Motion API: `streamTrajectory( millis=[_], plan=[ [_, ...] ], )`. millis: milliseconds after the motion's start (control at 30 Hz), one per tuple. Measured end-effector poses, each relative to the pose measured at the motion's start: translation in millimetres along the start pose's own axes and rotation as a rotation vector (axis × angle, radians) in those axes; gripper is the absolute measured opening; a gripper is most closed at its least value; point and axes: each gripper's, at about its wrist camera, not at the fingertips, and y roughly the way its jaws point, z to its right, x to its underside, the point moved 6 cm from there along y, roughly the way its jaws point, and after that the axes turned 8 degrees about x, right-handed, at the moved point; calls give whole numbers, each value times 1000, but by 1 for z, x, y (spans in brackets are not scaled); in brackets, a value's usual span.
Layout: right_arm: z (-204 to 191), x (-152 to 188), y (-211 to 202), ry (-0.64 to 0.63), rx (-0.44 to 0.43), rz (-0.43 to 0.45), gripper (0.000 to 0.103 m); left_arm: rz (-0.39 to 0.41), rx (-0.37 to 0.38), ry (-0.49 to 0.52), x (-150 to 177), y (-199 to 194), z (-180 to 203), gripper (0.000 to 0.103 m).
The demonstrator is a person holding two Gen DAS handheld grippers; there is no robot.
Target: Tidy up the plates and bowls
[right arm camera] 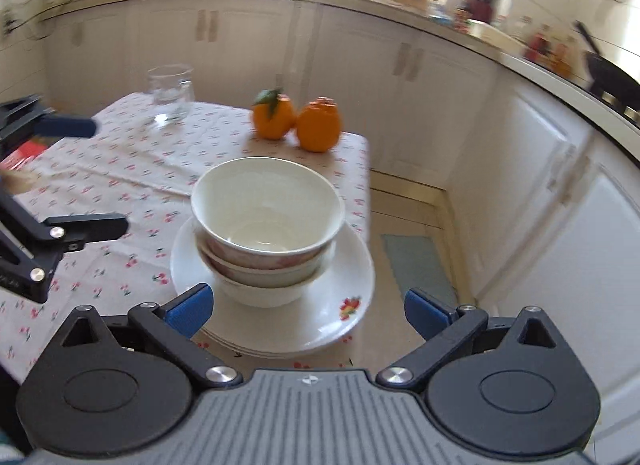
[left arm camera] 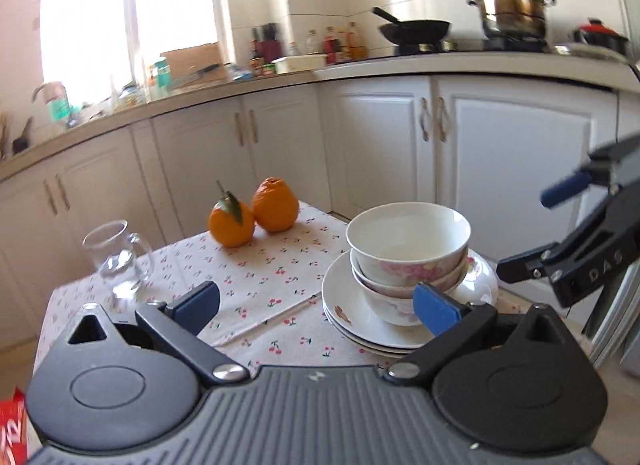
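Right wrist view: bowls (right arm camera: 267,225) nested on stacked plates (right arm camera: 348,265) just ahead of right gripper (right arm camera: 306,311), jaws spread, empty; left gripper (left arm camera: 316,301) likewise; stacking looks done; plates overhang the table (right arm camera: 120,161) edge, open cloth toward oranges (right arm camera: 296,121) and glass (right arm camera: 170,99).

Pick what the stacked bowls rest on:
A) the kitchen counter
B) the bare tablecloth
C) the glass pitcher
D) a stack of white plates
D: the three nested bowls sit on the top plate of a stack of white plates lying on the cherry-print tablecloth.
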Motion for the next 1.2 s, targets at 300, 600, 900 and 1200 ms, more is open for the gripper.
streamTrajectory(
  millis=[300,600,900,1200],
  plan=[
    [-16,21,-72,253,217,61,103,-59,-193,-137,4,-49,-3,103],
    [-26,24,-96,273,234,98,103,-47,-203,-171,8,-67,2,103],
    [-29,27,-102,289,225,112,103,-44,-211,-169,8,-68,8,103],
    [-30,28,-104,290,228,115,103,-39,-214,-168,8,-70,10,102]
  ],
)
